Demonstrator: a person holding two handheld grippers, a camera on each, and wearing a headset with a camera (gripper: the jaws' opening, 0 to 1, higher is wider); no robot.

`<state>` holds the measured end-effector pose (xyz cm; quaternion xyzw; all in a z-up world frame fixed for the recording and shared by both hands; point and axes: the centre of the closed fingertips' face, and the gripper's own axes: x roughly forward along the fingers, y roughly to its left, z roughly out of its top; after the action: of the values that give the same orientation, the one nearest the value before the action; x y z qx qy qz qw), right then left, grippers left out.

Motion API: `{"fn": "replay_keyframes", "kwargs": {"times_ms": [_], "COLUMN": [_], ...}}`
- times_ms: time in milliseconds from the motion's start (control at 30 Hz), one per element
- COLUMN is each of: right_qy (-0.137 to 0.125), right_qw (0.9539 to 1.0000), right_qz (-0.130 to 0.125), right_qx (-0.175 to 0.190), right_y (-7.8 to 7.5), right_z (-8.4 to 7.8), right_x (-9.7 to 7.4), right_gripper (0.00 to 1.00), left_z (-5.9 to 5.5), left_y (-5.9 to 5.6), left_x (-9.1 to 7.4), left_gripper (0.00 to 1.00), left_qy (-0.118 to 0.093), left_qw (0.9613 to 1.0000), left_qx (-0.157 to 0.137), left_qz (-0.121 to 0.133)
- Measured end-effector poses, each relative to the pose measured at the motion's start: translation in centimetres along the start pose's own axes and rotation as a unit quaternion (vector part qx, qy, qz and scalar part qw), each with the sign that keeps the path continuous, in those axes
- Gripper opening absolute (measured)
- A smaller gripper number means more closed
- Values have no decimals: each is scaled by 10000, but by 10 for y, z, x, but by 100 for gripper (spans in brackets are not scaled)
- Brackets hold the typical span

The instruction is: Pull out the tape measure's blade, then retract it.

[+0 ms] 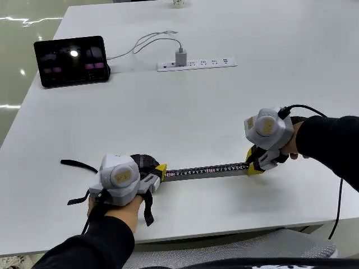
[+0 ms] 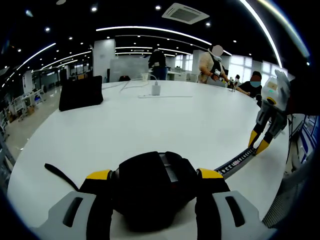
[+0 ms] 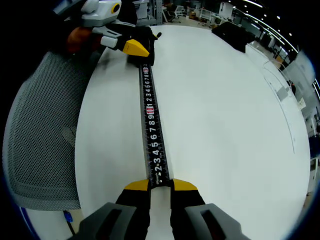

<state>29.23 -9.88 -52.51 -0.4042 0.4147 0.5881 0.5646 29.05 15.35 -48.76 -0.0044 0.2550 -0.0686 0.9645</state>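
The black tape measure case (image 1: 145, 165) (image 2: 152, 187) lies on the white table near its front edge, clamped between the yellow-tipped jaws of my left gripper (image 1: 156, 176) (image 2: 155, 175). Its blade (image 1: 205, 170) (image 3: 151, 130) (image 2: 235, 162) runs out flat across the table to the right. My right gripper (image 1: 253, 167) (image 3: 160, 186) is shut on the blade's tip. In the right gripper view the left gripper (image 3: 131, 46) and the case (image 3: 145, 40) show at the blade's far end. A black wrist strap (image 1: 78, 165) (image 2: 60, 172) trails left from the case.
A dark tablet (image 1: 71, 60) stands at the back left. A white power strip (image 1: 196, 64) with a plugged charger (image 1: 180, 57) and cable lies at the back middle. The table's front edge (image 1: 224, 227) runs just below both grippers. People sit beyond the table in the left gripper view.
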Motion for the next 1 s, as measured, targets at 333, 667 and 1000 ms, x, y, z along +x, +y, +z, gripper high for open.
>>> {"fn": "replay_keyframes", "kwargs": {"times_ms": [333, 667, 1000], "right_qy": [-1, -85, -37], "right_qw": [9997, 9999, 9998], "right_qz": [21, 7, -4], "right_qx": [-226, -105, -181], "right_y": [2, 1, 2], "right_z": [2, 3, 4], "right_x": [0, 0, 1], "right_gripper": [11, 11, 11], "left_z": [0, 0, 0], "left_y": [0, -1, -2], "left_x": [0, 0, 0], "left_gripper": [62, 62, 62], "left_qy": [-4, -5, -5], "left_qw": [10000, 10000, 10000], "left_qx": [5, 6, 19], "left_qz": [-1, -4, -5]}}
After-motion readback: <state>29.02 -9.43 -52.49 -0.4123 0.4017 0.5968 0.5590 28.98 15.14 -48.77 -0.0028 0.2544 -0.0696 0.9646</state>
